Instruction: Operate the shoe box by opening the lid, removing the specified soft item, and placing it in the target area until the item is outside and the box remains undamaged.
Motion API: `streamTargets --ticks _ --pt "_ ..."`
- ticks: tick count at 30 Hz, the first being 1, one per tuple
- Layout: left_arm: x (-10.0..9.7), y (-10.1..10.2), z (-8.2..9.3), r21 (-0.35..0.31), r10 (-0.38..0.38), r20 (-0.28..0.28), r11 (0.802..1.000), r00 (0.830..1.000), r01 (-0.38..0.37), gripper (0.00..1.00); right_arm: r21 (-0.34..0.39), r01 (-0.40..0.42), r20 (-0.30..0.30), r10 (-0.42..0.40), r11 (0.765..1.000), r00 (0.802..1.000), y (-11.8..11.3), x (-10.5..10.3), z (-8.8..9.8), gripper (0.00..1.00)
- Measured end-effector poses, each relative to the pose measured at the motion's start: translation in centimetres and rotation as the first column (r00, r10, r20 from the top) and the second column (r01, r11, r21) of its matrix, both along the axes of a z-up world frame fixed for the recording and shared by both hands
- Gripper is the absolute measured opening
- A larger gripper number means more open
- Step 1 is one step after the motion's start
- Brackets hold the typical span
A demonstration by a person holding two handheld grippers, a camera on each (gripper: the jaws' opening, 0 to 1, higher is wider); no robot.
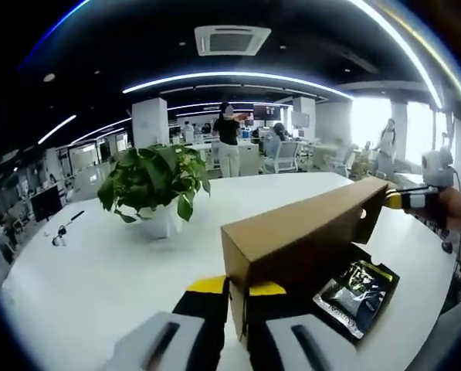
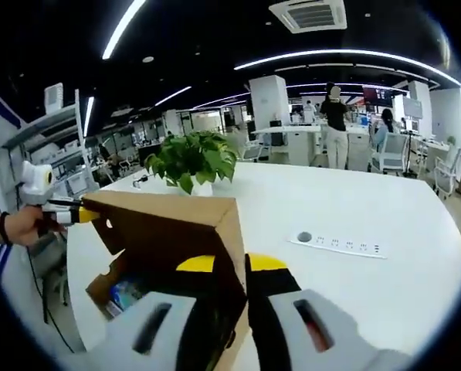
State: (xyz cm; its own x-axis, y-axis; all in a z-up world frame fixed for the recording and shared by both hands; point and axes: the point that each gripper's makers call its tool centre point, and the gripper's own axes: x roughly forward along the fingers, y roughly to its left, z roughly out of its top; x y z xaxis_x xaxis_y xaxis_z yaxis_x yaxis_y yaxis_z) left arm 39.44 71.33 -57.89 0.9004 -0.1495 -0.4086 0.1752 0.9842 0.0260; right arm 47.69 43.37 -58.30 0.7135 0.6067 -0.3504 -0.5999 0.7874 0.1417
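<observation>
Left gripper view: the left gripper [image 1: 238, 290] has its fingers closed narrowly on the near end wall of the cardboard lid [image 1: 307, 232], which is raised and tilted over the shoe box [image 1: 346, 325] on the white table [image 1: 99, 263]. Beneath the lid lies a glossy dark packet [image 1: 357, 290], presumably the soft item. At the far end the right gripper [image 1: 415, 199] meets the lid's other corner. A potted plant [image 1: 154, 185] stands well apart.

Right gripper view: the right gripper [image 2: 230, 270] pinches the near lid [image 2: 168, 228] edge, fingers narrow. The left gripper [image 2: 74, 215] holds the far corner. The packet [image 2: 126, 297] shows inside the box [image 2: 99, 290]. A power strip [image 2: 338, 245] lies on the table [image 2: 354, 209].

Handling, as judged: the lid is light, thin card, prone to creasing, so grip lightly at the end walls. The packet looks limp and slick; take it at an edge seam.
</observation>
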Motion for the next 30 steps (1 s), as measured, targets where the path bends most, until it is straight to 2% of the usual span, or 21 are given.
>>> streamTargets --ticks 5,10,17,23,30 --pt "0.3 0.1 -0.1 0.001 -0.001 0.005 1.000 1.000 0.001 0.07 -0.034 0.002 0.011 -0.002 0.999 1.000 0.3 0.7 -0.9 0.01" --pt "0.6 0.2 -0.3 0.014 -0.007 0.003 1.000 1.000 0.006 0.06 -0.008 0.016 0.000 -0.016 1.000 1.000 0.5 1.4 -0.9 0.01" --pt "0.7 0.3 -1.9 0.022 -0.004 -0.026 1.000 1.000 0.005 0.05 -0.023 0.005 -0.005 -0.006 1.000 1.000 0.5 2.7 -1.3 0.01" --pt "0.8 0.3 -4.0 0.060 -0.005 -0.068 0.998 0.998 0.009 0.05 -0.025 0.024 -0.024 -0.025 0.999 0.999 0.7 3.0 -1.7 0.00" --pt "0.8 0.6 -6.0 0.054 0.013 -0.111 0.999 0.994 -0.007 0.04 -0.024 0.040 -0.059 -0.041 0.999 0.997 1.1 3.3 -2.7 0.01"
